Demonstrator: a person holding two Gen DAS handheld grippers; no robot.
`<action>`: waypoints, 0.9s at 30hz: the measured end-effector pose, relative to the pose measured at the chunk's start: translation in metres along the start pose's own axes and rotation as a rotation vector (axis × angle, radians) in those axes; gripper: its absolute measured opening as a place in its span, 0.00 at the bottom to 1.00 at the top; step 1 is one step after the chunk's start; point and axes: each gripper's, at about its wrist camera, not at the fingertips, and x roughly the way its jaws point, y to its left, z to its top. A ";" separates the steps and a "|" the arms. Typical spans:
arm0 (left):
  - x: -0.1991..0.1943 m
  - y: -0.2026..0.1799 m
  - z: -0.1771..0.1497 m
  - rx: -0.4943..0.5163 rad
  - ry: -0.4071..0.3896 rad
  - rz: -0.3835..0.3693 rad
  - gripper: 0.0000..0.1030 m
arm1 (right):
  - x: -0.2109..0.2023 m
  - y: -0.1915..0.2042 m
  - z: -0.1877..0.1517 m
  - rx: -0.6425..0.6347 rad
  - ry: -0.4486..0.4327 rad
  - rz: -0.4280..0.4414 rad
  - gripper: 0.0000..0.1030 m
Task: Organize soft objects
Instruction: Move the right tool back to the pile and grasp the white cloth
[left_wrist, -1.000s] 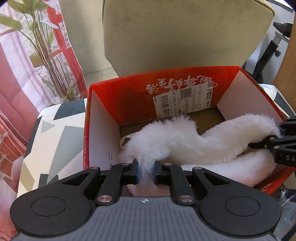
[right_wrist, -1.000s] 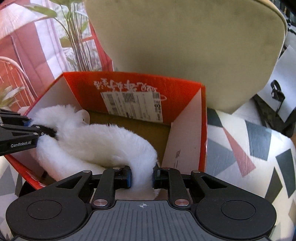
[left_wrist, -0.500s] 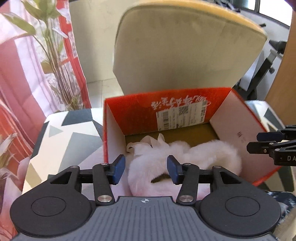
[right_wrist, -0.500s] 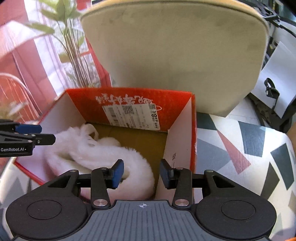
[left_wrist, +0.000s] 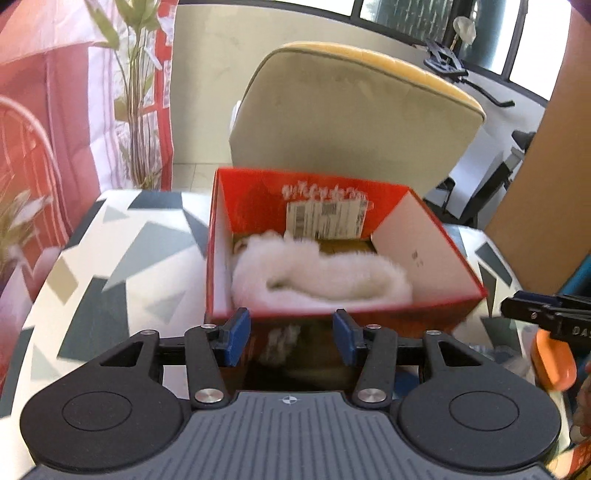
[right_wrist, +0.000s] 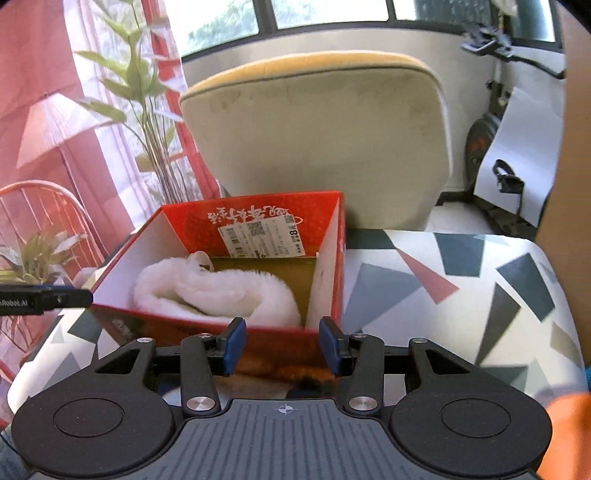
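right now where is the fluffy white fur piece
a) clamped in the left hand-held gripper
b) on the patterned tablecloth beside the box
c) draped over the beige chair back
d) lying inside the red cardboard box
d: the fluffy white fur piece lies curled on the floor of the red cardboard box, and both the left hand-held gripper and the right hand-held gripper stand open with nothing between their pads.

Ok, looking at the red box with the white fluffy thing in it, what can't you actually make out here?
- Shipping label: left wrist view, print smeared by motion blur.
- White fluffy item: both views, its near part hidden by the red box front wall.
- Orange object: left wrist view, cut off at the right edge, partly behind the right tongs.
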 end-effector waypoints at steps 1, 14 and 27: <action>-0.002 0.002 -0.005 -0.001 0.007 0.001 0.50 | -0.007 0.001 -0.009 0.010 -0.013 -0.001 0.40; -0.014 0.040 -0.077 -0.071 0.107 0.020 0.50 | -0.041 0.019 -0.084 0.062 -0.011 -0.010 0.40; -0.005 0.040 -0.103 -0.070 0.092 0.009 0.50 | -0.044 0.032 -0.106 0.064 0.022 0.004 0.40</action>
